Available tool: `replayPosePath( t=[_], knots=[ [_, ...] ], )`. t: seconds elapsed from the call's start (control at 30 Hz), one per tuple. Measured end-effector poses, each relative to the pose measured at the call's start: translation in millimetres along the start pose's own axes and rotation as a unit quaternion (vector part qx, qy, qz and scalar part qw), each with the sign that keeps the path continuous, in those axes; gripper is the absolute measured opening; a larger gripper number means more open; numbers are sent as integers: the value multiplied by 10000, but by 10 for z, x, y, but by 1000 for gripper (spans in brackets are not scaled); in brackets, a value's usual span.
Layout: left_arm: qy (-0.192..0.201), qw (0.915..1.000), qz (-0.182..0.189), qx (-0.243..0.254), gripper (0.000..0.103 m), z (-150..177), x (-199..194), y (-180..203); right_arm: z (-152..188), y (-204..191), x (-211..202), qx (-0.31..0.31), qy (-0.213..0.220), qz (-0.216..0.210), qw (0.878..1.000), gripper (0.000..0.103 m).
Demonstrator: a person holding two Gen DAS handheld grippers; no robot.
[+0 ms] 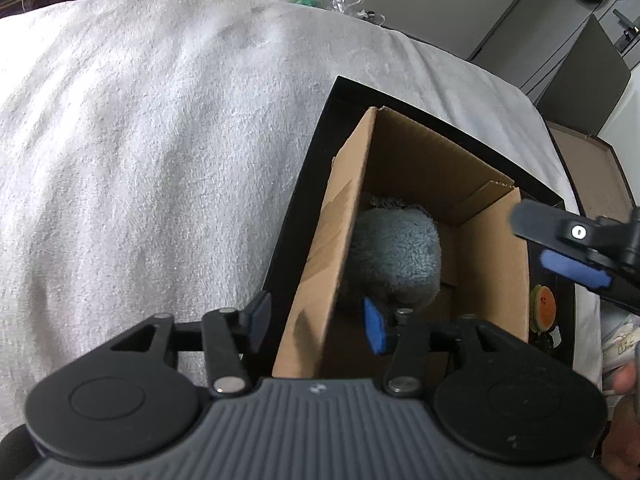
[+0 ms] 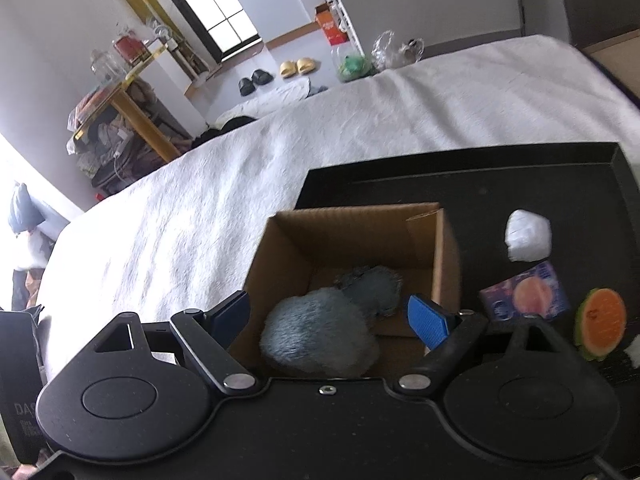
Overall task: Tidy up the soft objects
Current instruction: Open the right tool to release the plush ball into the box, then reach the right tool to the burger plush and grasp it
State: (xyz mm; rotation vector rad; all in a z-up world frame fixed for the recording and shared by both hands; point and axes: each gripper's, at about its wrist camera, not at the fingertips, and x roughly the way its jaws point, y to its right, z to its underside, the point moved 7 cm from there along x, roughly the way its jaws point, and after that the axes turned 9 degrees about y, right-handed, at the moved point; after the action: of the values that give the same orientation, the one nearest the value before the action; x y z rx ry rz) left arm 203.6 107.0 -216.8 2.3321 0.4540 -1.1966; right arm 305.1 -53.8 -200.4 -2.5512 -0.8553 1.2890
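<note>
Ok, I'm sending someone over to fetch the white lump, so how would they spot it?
On the white bed sits a black tray holding an open cardboard box. Right of the box, on bare tray, lies the crumpled white lump. It is the only white piece there; beside it are a purple packet and a melon slice.

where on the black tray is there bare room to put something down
The far strip of the black tray, between its back rim and the cardboard box, is bare. The right side is crowded: white wad, pink packet, melon slice.
</note>
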Motion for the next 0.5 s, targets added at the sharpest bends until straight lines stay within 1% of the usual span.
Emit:
replayPosePath(
  t=[0.1,0.27,0.37,0.5],
  knots=[
    [0,10000,-61,45,55,4,-16,34,-17,118,-75,17,109,77,9999,86],
    [34,9997,-190,174,69,13,-32,104,-1,344,-211,76,264,184,9995,86],
    [72,9993,-277,230,71,12,-38,143,35,523,-283,152,319,255,9990,86],
    [103,9989,-358,285,72,1,-40,198,67,785,-317,254,338,482,9979,86]
  ],
)
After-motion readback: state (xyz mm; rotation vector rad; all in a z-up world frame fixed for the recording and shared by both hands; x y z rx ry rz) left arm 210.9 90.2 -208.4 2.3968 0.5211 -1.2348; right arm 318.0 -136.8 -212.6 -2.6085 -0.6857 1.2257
